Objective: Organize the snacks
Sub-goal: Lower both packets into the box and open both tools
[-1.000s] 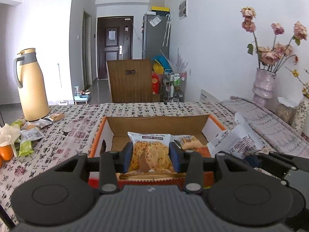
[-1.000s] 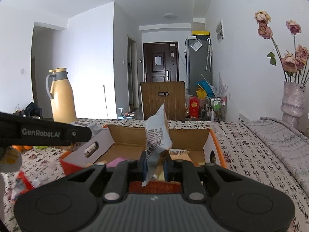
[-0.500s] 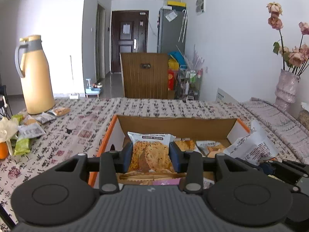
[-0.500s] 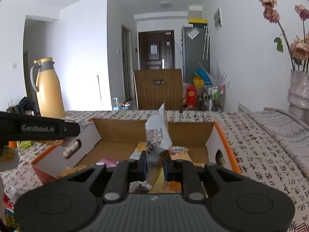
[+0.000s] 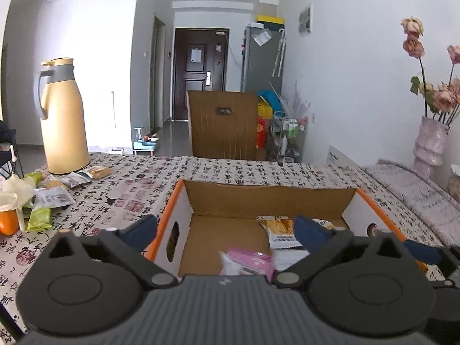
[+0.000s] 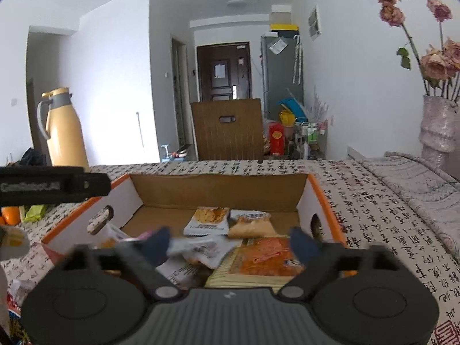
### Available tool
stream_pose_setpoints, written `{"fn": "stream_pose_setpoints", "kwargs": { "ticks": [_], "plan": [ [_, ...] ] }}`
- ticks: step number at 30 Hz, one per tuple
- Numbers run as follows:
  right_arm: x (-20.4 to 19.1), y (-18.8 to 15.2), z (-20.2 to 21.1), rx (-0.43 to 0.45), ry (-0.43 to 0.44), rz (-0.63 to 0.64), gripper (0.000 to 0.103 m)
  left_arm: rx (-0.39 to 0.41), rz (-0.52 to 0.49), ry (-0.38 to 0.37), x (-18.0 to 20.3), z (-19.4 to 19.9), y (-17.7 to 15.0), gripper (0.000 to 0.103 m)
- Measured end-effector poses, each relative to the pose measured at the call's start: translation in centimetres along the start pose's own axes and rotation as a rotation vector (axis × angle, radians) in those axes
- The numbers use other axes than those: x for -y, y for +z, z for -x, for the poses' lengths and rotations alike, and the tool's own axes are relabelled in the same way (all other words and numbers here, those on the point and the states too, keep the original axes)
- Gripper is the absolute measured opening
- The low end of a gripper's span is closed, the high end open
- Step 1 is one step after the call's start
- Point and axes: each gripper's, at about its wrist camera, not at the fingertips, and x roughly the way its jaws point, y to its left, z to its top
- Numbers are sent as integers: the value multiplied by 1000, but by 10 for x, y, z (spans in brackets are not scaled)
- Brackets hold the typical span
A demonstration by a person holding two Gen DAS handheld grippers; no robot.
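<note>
Snack packets lie loose inside the open cardboard box with orange rim and white outer walls, which sits on the table covered by a calligraphy-print cloth. From the left wrist camera, a pink foil packet rests on the box floor at the near edge, and an orange-and-white noodle-print packet lies beyond it, toward the far right corner. The left gripper hangs over the box's near left corner with its blue-tipped jaws spread wide and nothing between them; its left fingertip is outside the box's left wall.

From the right wrist camera, the right gripper is also splayed apart and empty above the box's near edge. Below it lie a large orange flat packet, a crumpled white printed wrapper, an orange-and-white packet and a tan packet farther in.

Near the table's left edge stand a tall yellow thermos jug with grey collar, a scatter of small wrapped snacks, and an orange fruit. A pale ribbed vase of dried pink roses is at the far right.
</note>
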Motion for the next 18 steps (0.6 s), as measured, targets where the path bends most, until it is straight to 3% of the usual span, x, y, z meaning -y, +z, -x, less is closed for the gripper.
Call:
{"fn": "stream_pose_setpoints", "kwargs": {
  "ticks": [2, 18],
  "plan": [
    [3, 0, 0, -2, -7, -14, 103, -8, 6, 4, -1, -2, 1, 103],
    [2, 7, 7, 9, -21, -8, 103, -13, 20, 3, 0, 6, 6, 103]
  ]
}}
